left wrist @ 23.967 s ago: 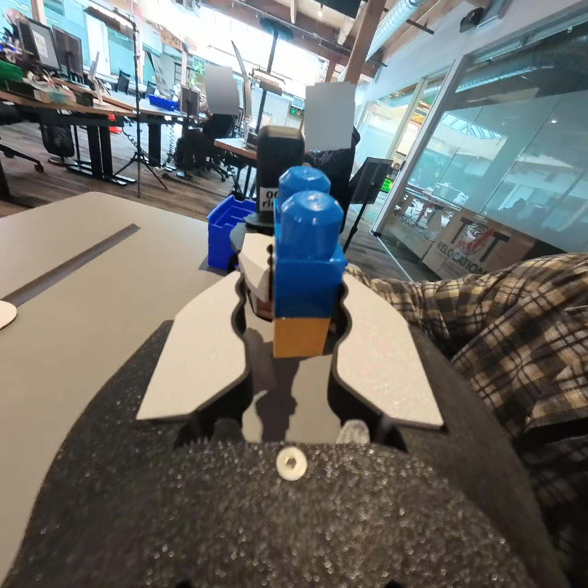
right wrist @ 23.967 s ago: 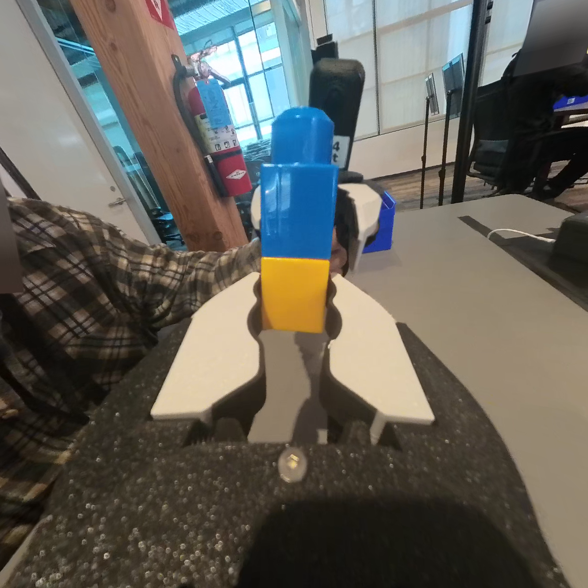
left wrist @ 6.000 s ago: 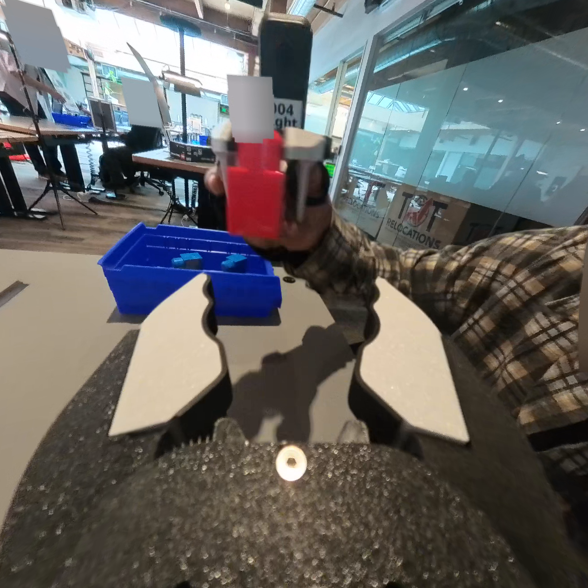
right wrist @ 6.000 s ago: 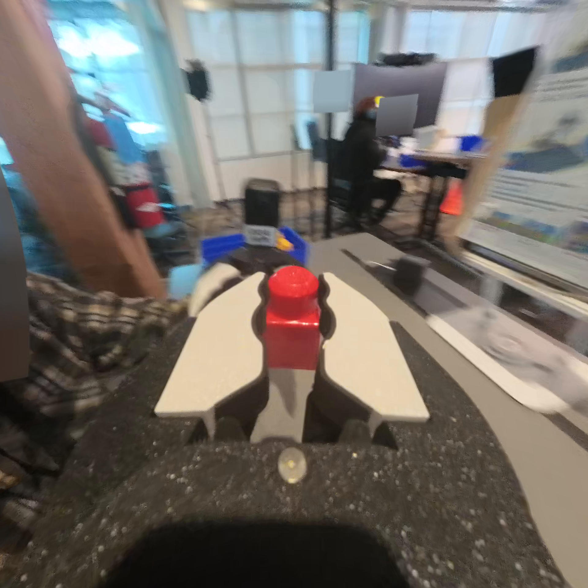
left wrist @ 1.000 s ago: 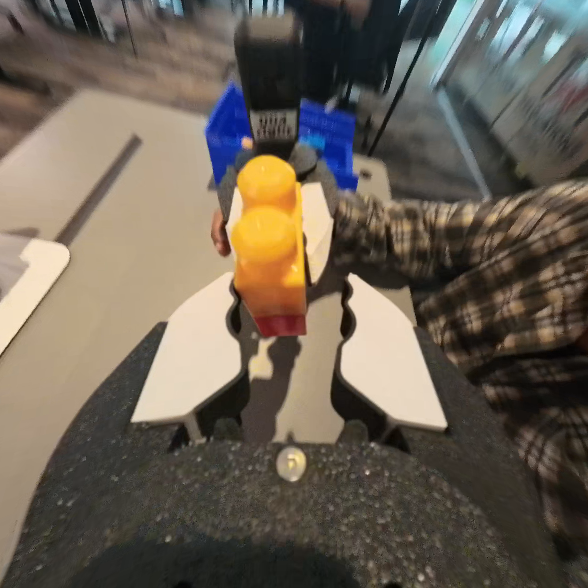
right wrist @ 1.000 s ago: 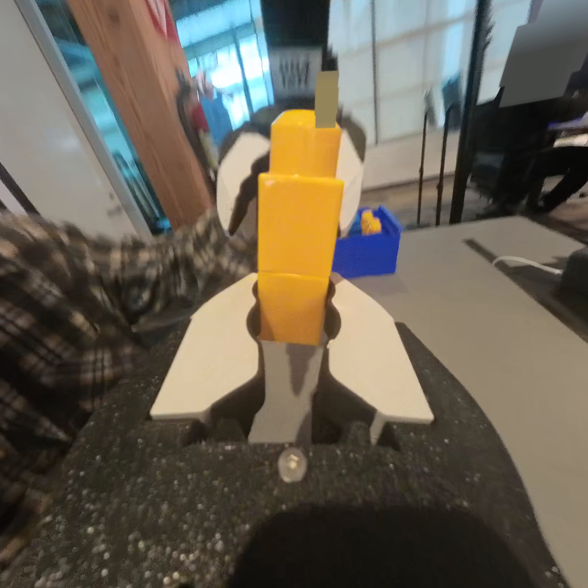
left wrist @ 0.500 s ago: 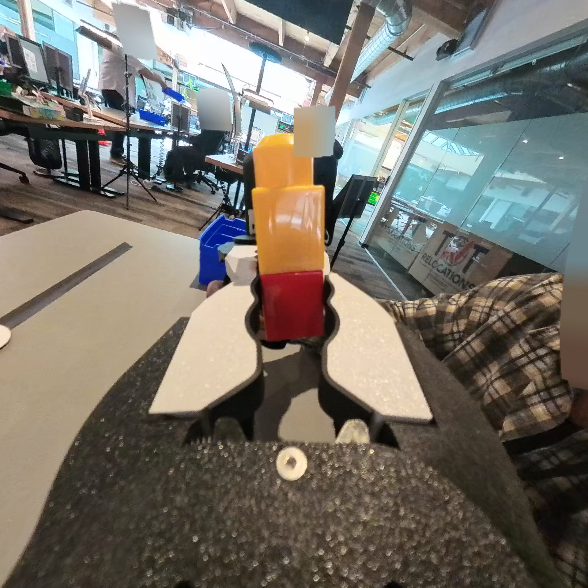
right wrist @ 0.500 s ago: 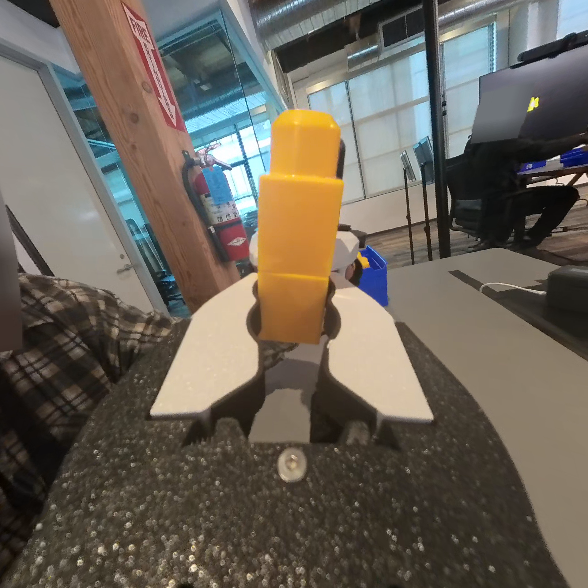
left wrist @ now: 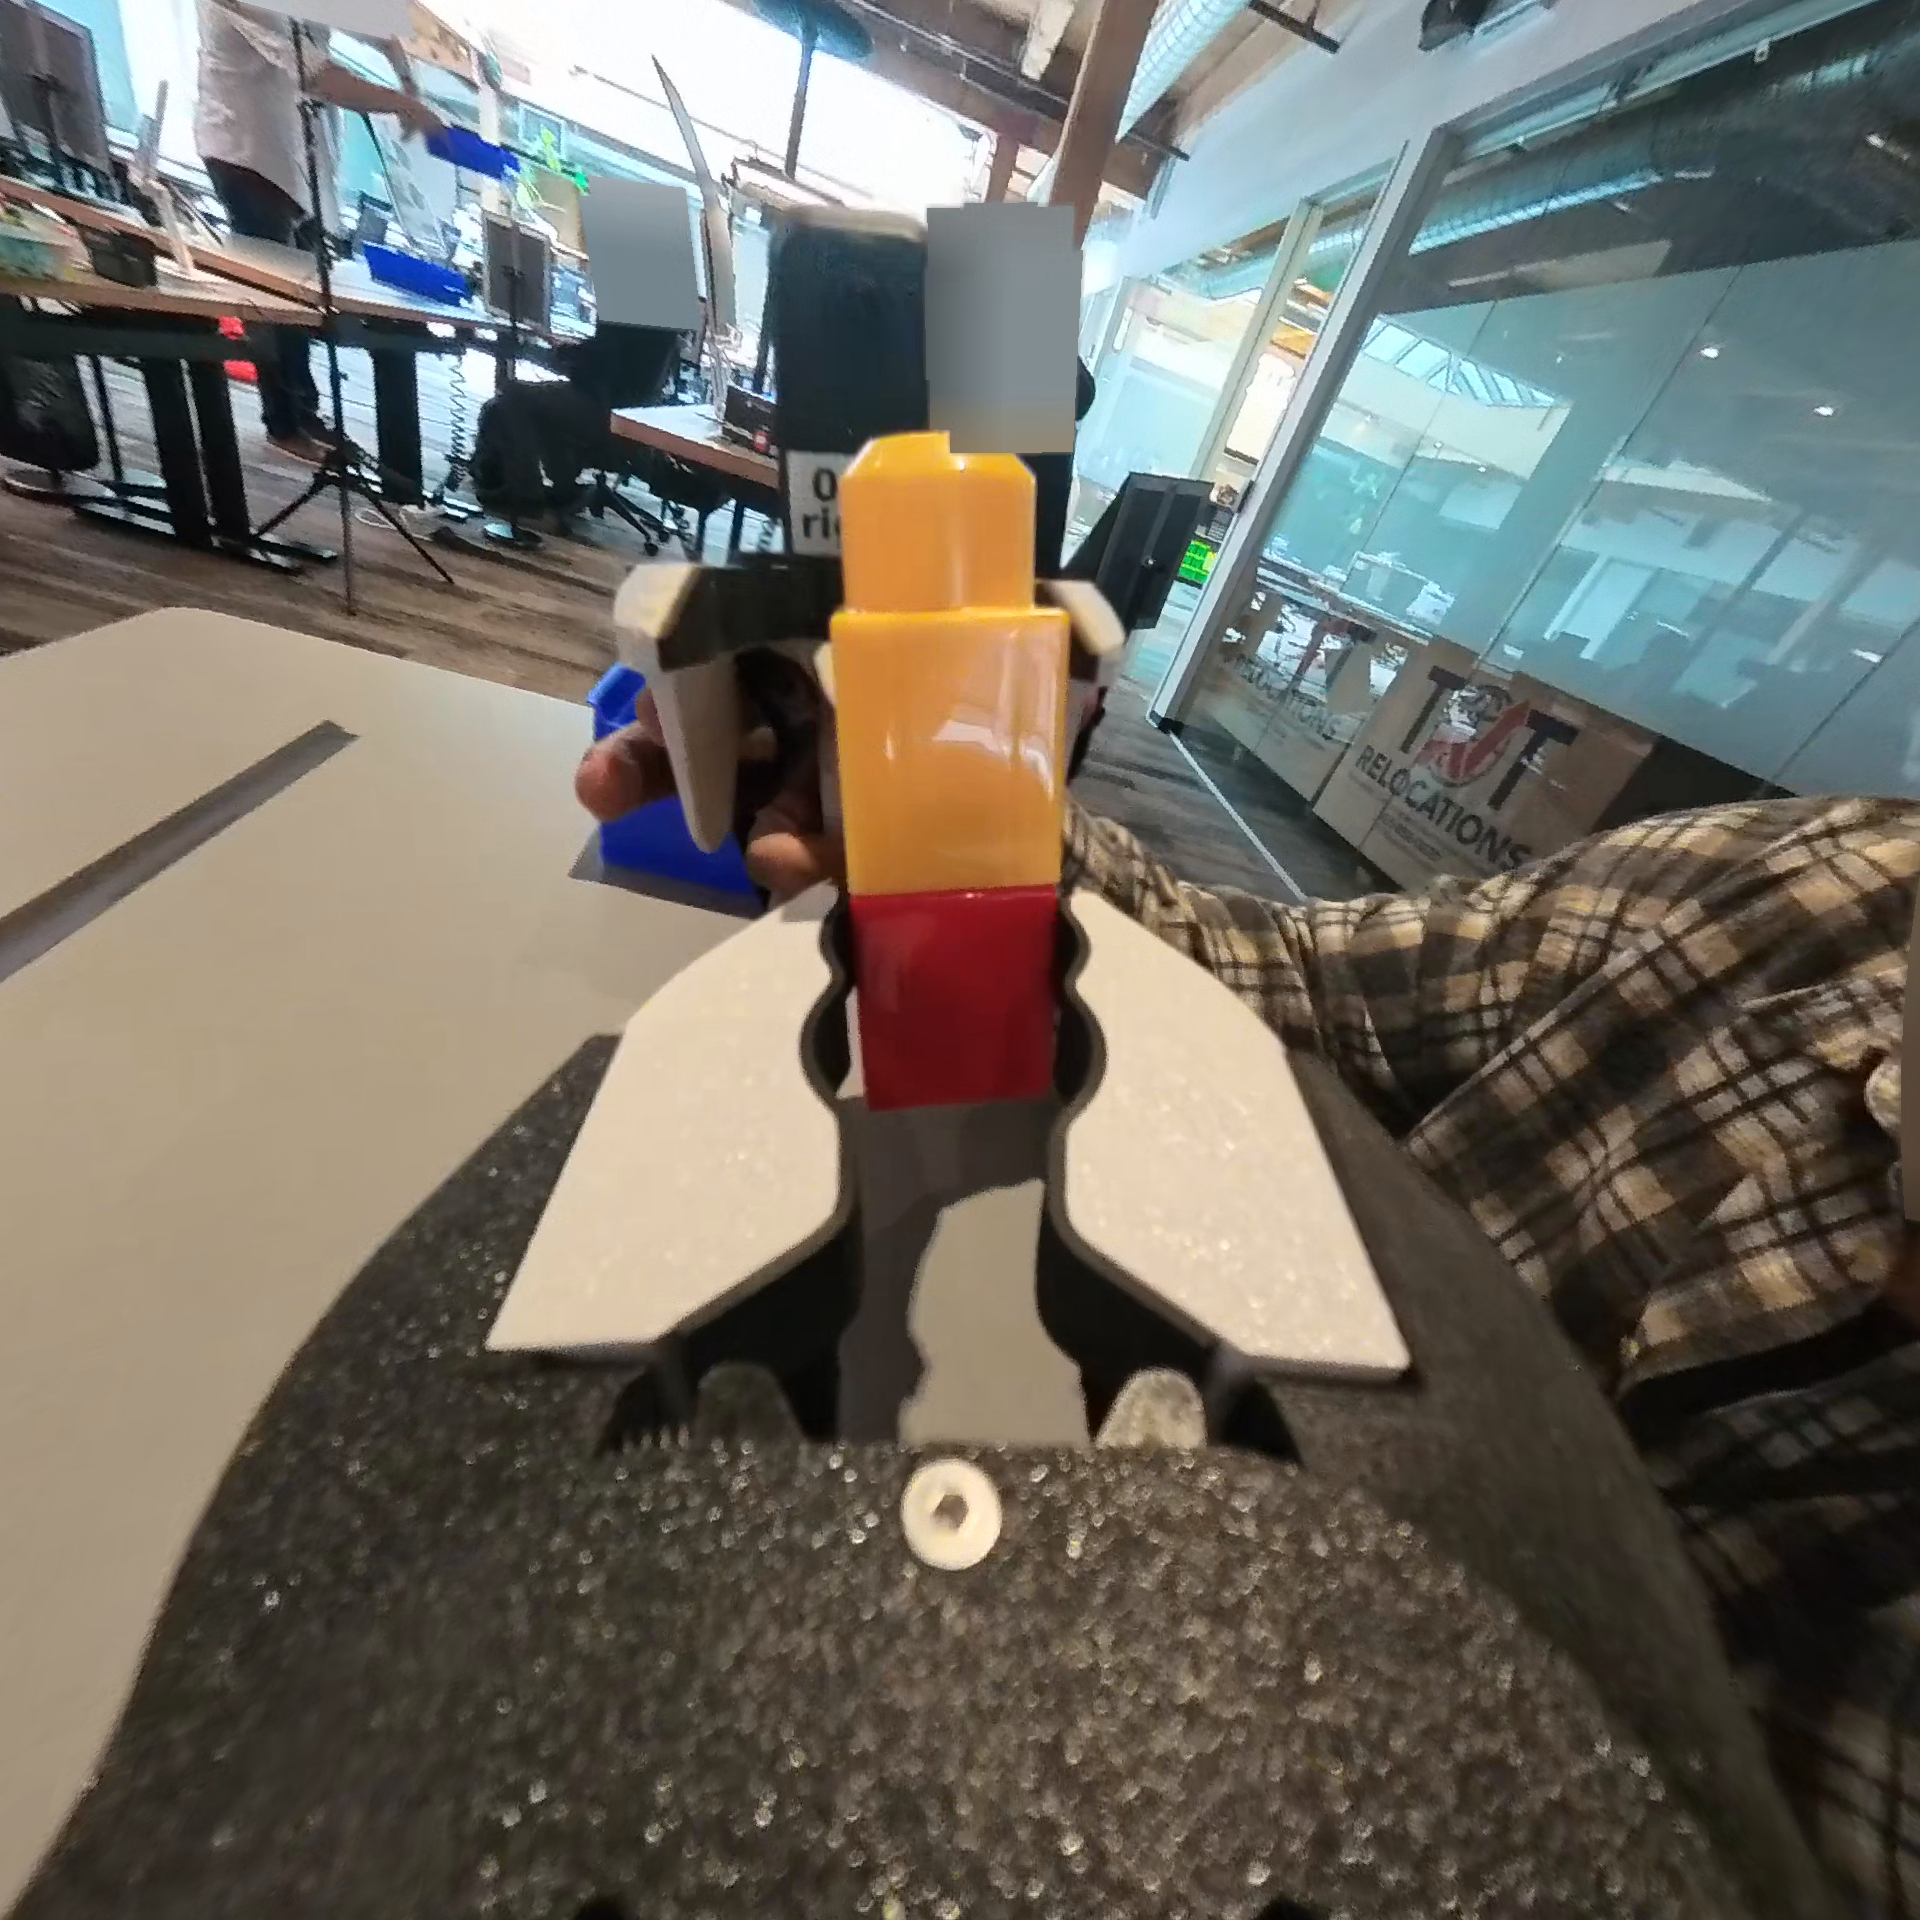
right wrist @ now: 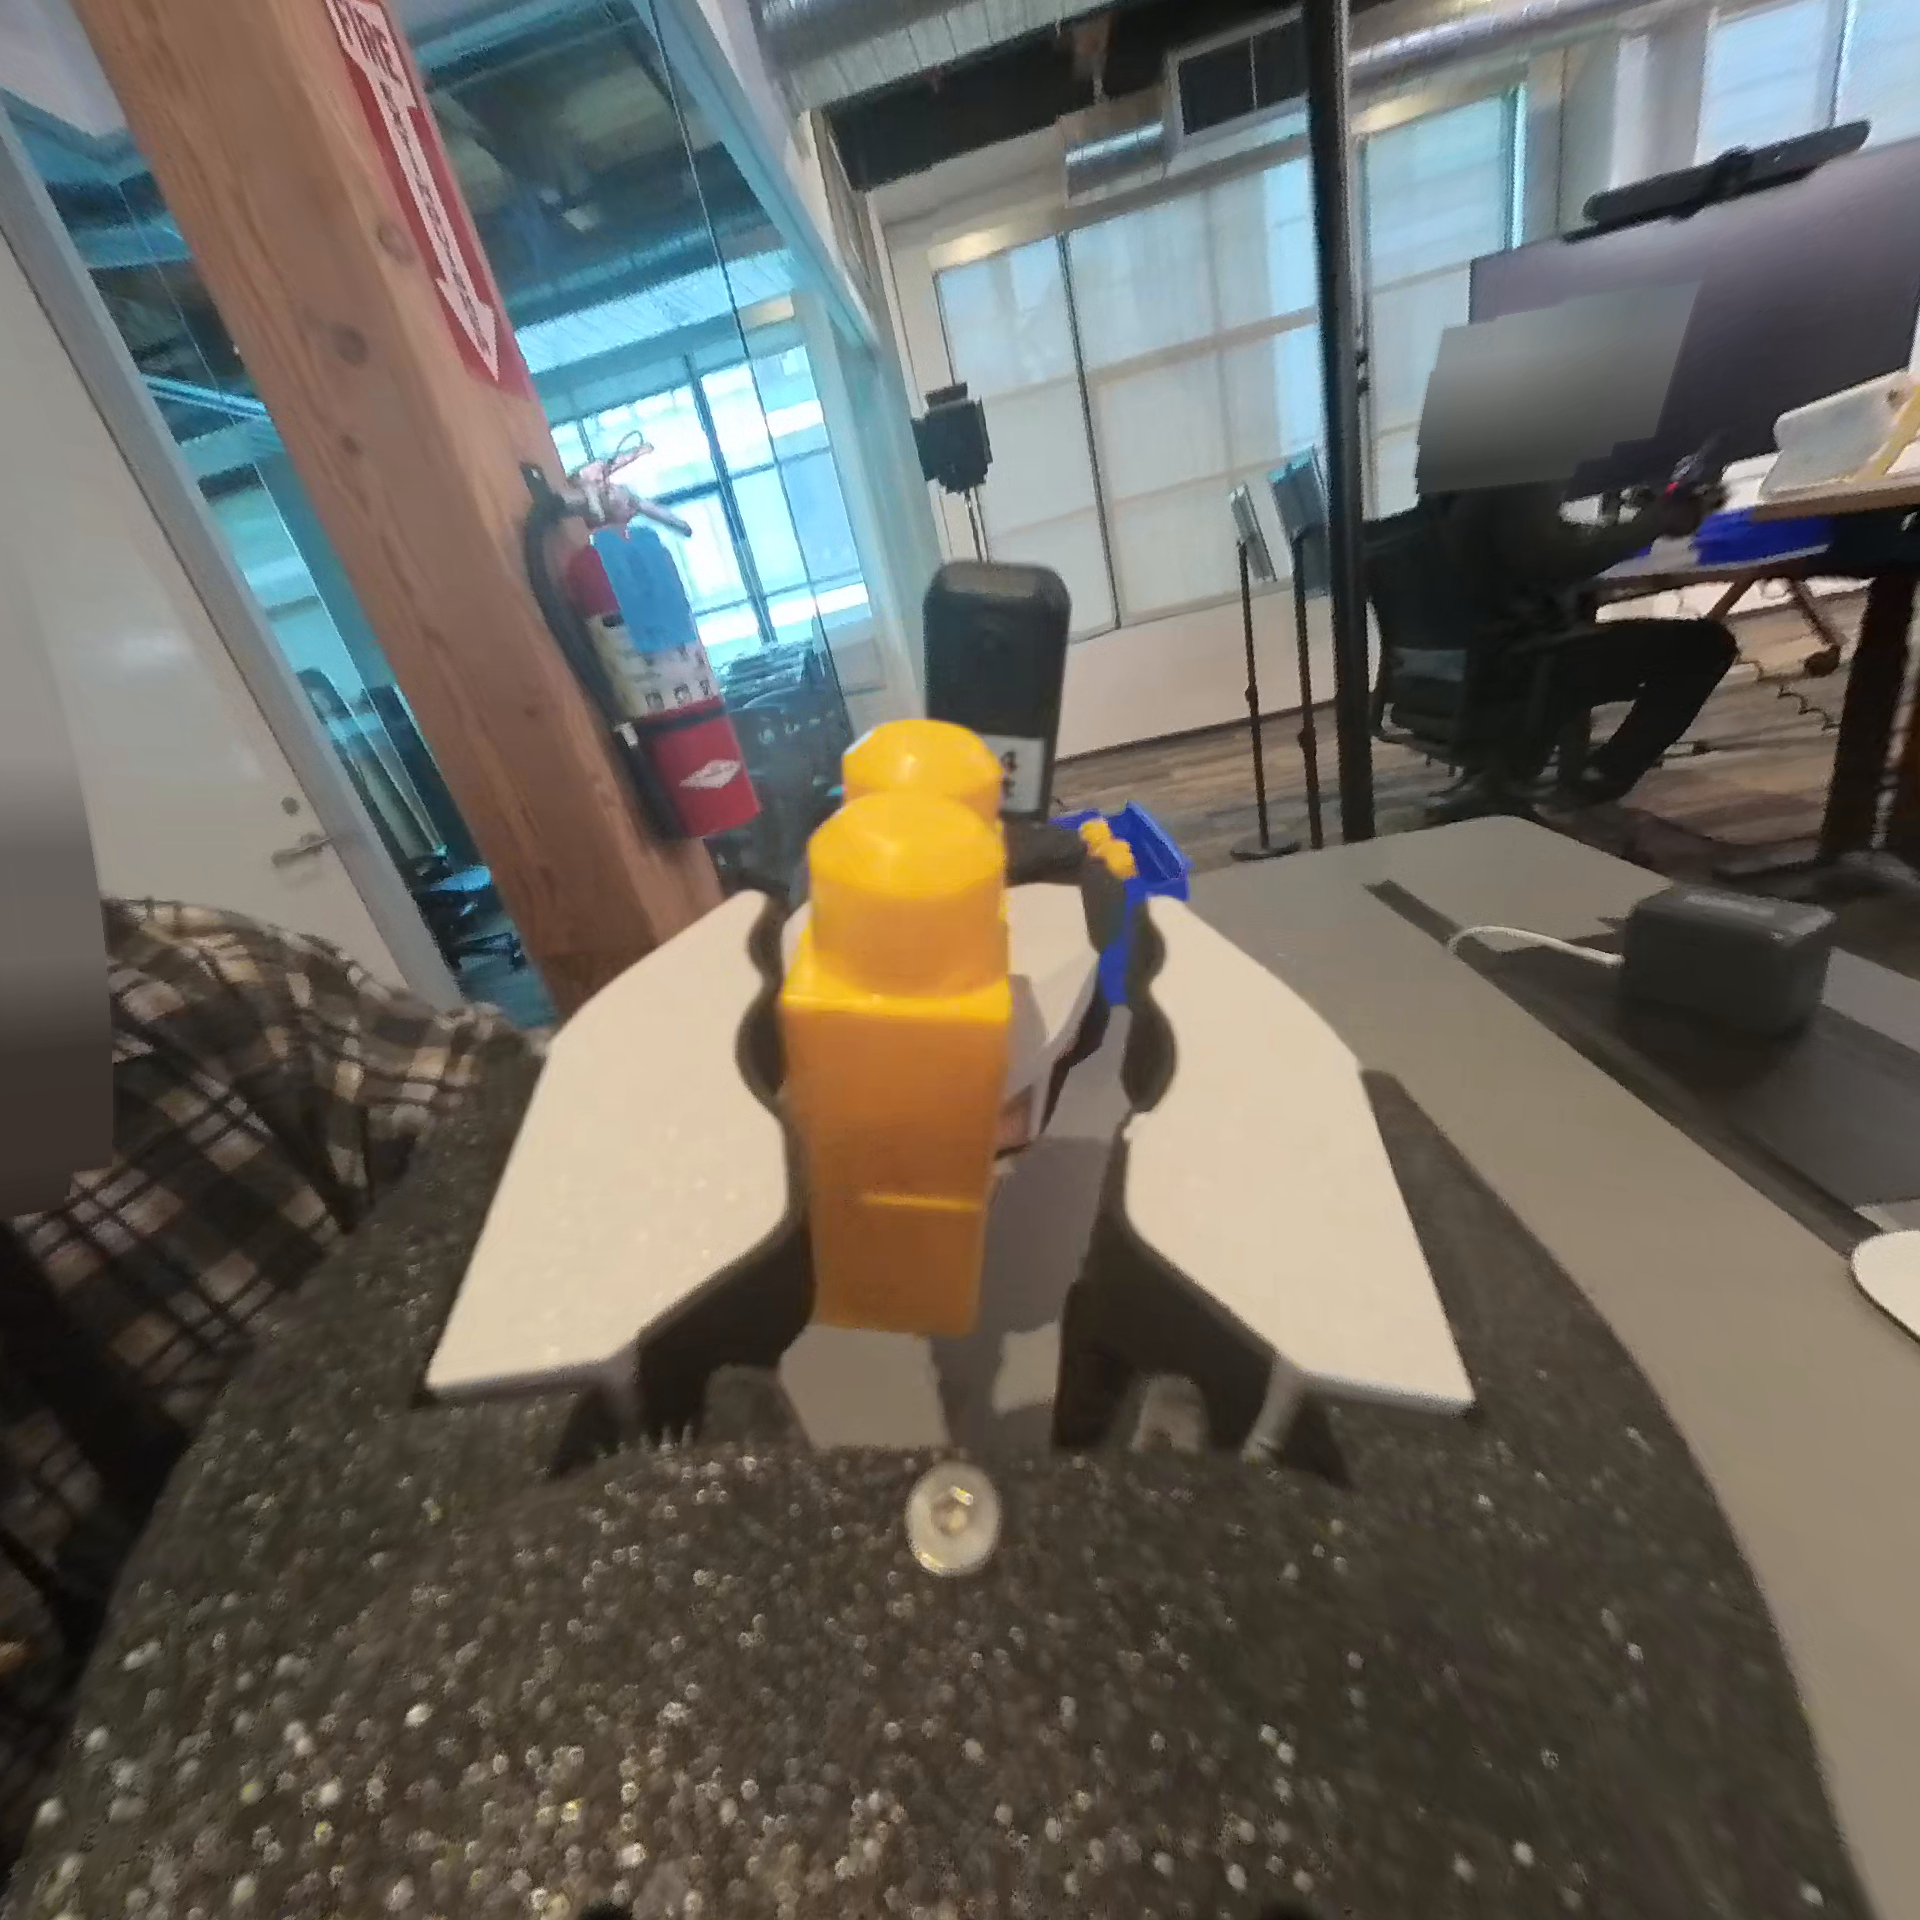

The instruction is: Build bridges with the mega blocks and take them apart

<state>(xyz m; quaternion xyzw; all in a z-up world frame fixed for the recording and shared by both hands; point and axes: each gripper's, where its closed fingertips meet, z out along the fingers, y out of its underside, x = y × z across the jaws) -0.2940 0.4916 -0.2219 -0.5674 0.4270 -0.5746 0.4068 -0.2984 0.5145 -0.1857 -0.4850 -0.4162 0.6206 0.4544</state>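
Fingers of your left gripper (left wrist: 951, 997) pinch the red block (left wrist: 948, 995), its stack standing upright with the orange two-stud block (left wrist: 948, 743) on top, long axis running away from you. Your right gripper (right wrist: 951, 1101) is spread wide beyond it; whether one finger (right wrist: 634, 1143) touches a block is unclear. Both hover over the grey table (left wrist: 208, 935), blue bin (right wrist: 1127, 862) behind.

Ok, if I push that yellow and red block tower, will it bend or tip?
Likely stiff: the yellow block sits squarely plugged on the red block. Tall and narrow, so a high push could tip it. Its shiny plastic looks slippery, though the left tongs grip it.
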